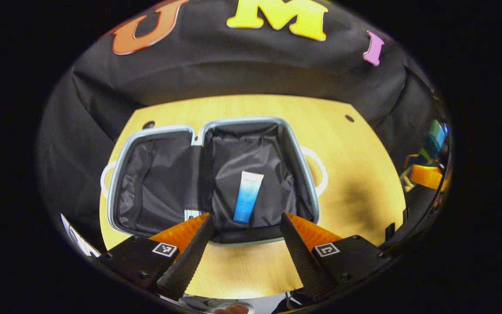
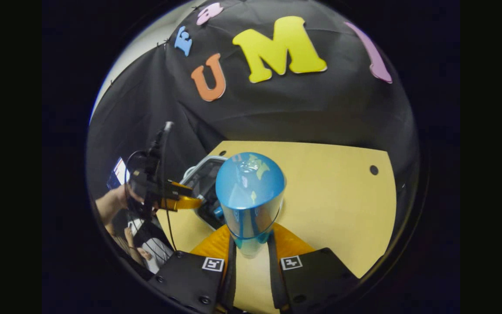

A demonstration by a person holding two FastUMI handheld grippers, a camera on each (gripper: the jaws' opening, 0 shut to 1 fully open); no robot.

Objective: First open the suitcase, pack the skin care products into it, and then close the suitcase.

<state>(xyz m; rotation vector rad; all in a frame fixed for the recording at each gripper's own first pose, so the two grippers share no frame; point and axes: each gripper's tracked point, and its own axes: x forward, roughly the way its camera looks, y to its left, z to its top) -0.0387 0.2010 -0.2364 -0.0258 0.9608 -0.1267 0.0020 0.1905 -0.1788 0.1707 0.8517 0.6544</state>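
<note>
While the grey-rimmed, black-lined suitcase lay open on the wooden counter, a blue-white tube rested inside. Left tongs stood spread. Right tongs pinched a glossy blue bottle.

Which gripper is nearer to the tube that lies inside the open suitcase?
Left. The left gripper hovers open just before the tube in the suitcase; the right gripper holds a blue bottle off beside the case.
</note>
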